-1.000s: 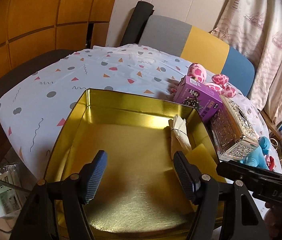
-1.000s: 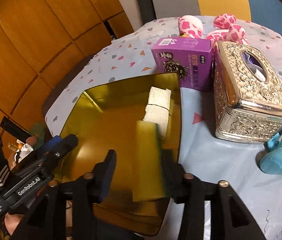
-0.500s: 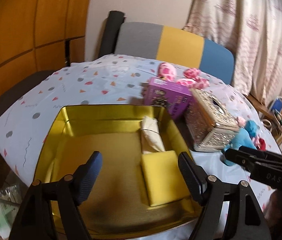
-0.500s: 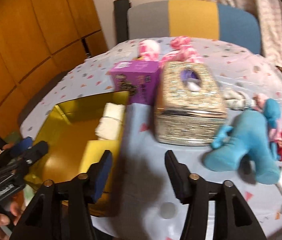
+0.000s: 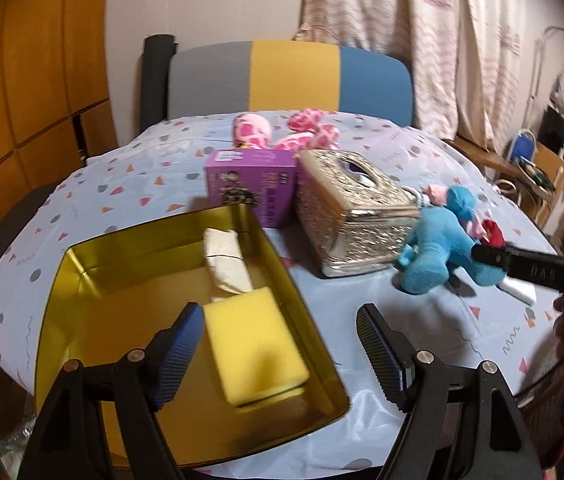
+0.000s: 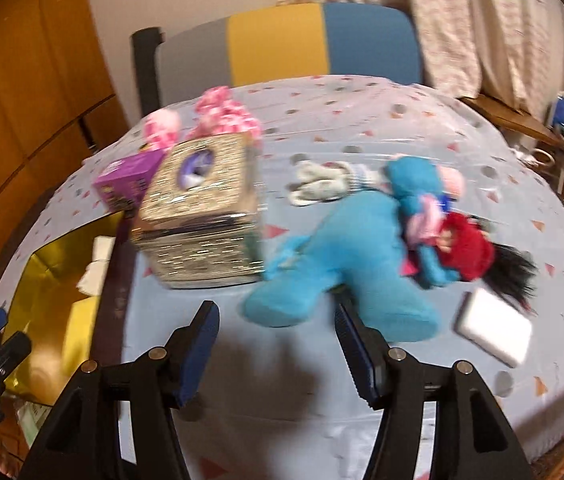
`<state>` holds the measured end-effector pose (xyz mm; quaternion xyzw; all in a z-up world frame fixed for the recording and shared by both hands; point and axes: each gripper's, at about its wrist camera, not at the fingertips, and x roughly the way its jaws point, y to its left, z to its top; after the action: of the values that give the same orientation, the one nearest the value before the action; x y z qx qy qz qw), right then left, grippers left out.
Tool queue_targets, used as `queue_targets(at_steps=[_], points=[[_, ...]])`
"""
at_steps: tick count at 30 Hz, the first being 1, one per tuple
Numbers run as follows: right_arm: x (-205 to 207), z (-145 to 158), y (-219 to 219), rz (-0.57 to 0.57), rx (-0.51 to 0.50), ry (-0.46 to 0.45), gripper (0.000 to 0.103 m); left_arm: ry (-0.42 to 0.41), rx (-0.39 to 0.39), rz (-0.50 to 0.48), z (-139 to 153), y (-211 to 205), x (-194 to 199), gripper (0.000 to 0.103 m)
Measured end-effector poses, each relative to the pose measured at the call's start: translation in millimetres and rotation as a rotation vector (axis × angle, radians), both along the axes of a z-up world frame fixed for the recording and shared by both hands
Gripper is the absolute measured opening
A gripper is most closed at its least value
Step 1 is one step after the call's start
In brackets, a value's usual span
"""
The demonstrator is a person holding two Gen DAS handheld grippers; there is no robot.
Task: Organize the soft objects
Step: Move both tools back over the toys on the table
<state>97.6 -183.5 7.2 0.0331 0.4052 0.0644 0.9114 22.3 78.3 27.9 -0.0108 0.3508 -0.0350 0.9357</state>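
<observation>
A gold tin tray [image 5: 82,264] holds a yellow sponge [image 5: 254,344] and a cream cloth bundle [image 5: 226,260]. My left gripper [image 5: 282,352] hovers open over the tray's right rim, with nothing between its fingers. My right gripper [image 6: 278,352] is open and empty above the tablecloth, just short of a blue plush toy [image 6: 353,256] that lies on its side. Against the plush lies a red-capped doll [image 6: 465,248], with a small pale plush [image 6: 321,184] behind it. A pink spotted plush [image 5: 254,132] sits at the far side of the table.
A purple carton [image 5: 250,184] and an ornate silver tissue box [image 5: 353,216] stand between the tray and the blue plush. A flat white block [image 6: 493,328] lies to the right of the doll. A grey, yellow and blue chair back [image 5: 289,76] stands behind the table.
The right gripper let go of the yellow sponge, which now lies in the tray, and swung right toward the blue plush. The left gripper also swung right and its jaws widened.
</observation>
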Motion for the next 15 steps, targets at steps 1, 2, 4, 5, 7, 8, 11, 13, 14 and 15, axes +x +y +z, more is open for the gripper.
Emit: queue_targets(at_steps=[1, 2, 4, 5, 7, 8, 11, 13, 14, 15], points=[[-0.2, 0.6, -11.3, -0.026, -0.002, -0.003, 0.061, 0.002, 0.003, -0.010, -0.6, -3.8, 0.5, 0.079], [-1.1, 1.6, -18.7, -0.041, -0.003, -0.005, 0.061, 0.007, 0.004, -0.028, -1.0, -9.5, 2.0, 0.079], [0.6, 3.0, -40.1, -0.095, -0.008, -0.009, 0.061, 0.009, 0.010, -0.054, -1.6, -17.4, 2.6, 0.079], [1.0, 4.5, -56.7, -0.140, -0.011, -0.012, 0.061, 0.010, 0.014, -0.075, -1.6, -24.2, 3.4, 0.079], [0.4, 6.9, -79.7, -0.204, -0.006, -0.021, 0.061, 0.009, 0.017, -0.109, -0.7, -35.2, 5.4, 0.079], [0.3, 8.5, -93.4, -0.245, -0.003, -0.027, 0.061, 0.008, 0.017, -0.122, -0.3, -39.3, 6.0, 0.079], [-0.2, 11.2, -140.3, -0.389, 0.003, -0.050, 0.061, 0.003, 0.027, -0.181, 2.5, -60.7, 11.6, 0.079], [0.8, 11.4, -162.1, -0.458, 0.021, -0.057, 0.064, 0.006, 0.027, -0.215, 3.5, -73.1, 16.7, 0.078], [1.9, 9.3, -178.5, -0.496, 0.083, -0.054, 0.066, 0.011, 0.026, -0.241, 4.2, -83.3, 21.0, 0.078], [3.5, 7.8, -187.7, -0.514, 0.116, -0.055, 0.066, 0.015, 0.022, -0.259, 4.9, -89.5, 23.9, 0.076]])
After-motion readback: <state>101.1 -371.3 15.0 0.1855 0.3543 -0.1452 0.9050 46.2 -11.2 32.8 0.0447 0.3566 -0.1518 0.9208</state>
